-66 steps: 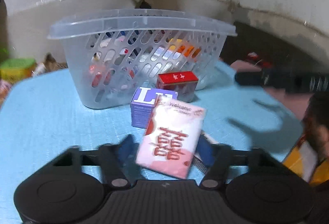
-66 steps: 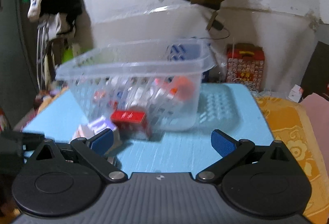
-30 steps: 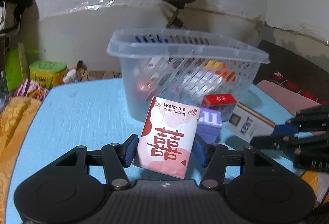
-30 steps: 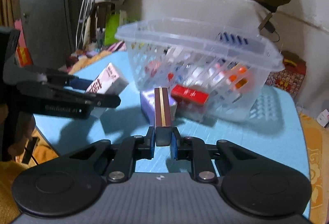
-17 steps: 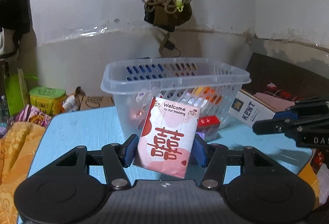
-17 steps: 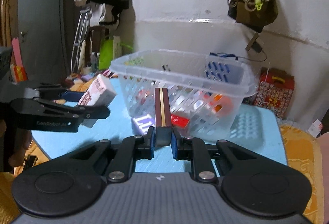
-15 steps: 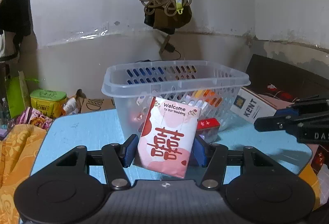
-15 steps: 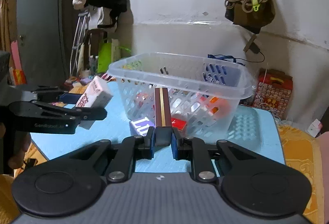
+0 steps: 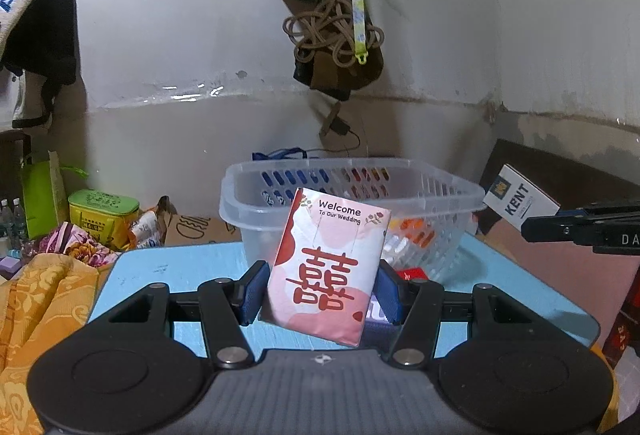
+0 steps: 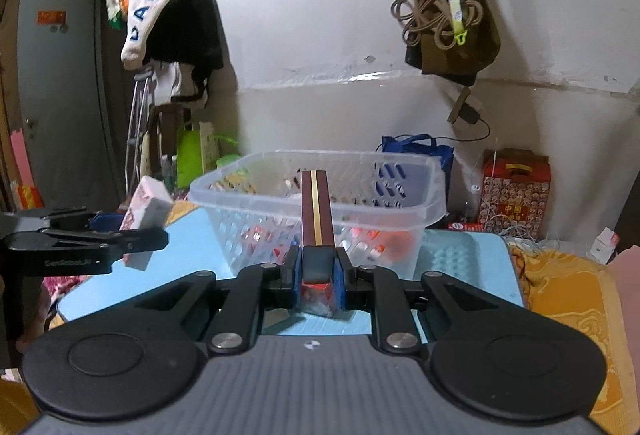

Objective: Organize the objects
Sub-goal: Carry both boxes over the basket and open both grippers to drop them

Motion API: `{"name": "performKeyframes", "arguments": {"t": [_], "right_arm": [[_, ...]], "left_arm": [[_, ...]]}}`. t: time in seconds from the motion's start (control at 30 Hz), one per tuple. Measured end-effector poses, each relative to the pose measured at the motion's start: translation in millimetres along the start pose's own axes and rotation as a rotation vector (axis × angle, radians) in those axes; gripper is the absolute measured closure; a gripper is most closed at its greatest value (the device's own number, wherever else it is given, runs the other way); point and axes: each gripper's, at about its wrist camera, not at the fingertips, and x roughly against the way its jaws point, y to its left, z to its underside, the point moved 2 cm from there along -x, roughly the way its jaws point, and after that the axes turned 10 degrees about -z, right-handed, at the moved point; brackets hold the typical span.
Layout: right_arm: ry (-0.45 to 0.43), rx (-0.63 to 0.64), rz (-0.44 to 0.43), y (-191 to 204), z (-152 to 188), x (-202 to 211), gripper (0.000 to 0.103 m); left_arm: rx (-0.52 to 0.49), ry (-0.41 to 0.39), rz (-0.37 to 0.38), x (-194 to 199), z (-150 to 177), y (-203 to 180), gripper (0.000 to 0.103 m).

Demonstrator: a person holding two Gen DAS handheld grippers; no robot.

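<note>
My left gripper (image 9: 320,293) is shut on a pink and white wedding packet (image 9: 330,267), held above the blue table in front of the clear plastic basket (image 9: 348,195). My right gripper (image 10: 318,275) is shut on a white KENT box (image 9: 520,201), seen edge-on in the right wrist view (image 10: 317,213) as a dark strip with a gold line. The basket (image 10: 320,191) holds several small packets. A red box (image 9: 412,272) and a purple box (image 9: 376,311) lie on the table by the basket, partly hidden by the packet. The left gripper (image 10: 100,239) with its packet (image 10: 146,211) shows at left.
The blue table (image 9: 168,267) has an orange cloth (image 9: 44,299) at its left edge and another cloth (image 10: 568,299) at its right. A green box (image 9: 102,209) and clutter stand behind the table. A bag with ropes (image 9: 336,35) hangs on the wall above the basket.
Both grippers have risen, each with its object, so the basket now sits lower in view and I look across its rim. The boxes on the table have not moved.
</note>
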Motion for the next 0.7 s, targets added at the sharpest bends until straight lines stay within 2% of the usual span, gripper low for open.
{"name": "performKeyframes", "arguments": {"t": [0.47, 0.6, 0.7], "right_arm": [[-0.069, 0.022, 0.024, -9.2, -25.0, -3.7, 0.085], [-0.081, 0.056, 0.032, -11.1, -50.9, -23.6, 0.085], [-0.050, 0.050, 0.027, -20.1, -71.0, -53.4, 0.085]], "left_arm": [[0.076, -0.098, -0.007, 13.7, -35.8, 8.5, 0.043], [0.104, -0.093, 0.002, -1.3, -63.1, 8.1, 0.043], [0.144, -0.077, 0.019, -25.0, -88.8, 4.0, 0.043]]}}
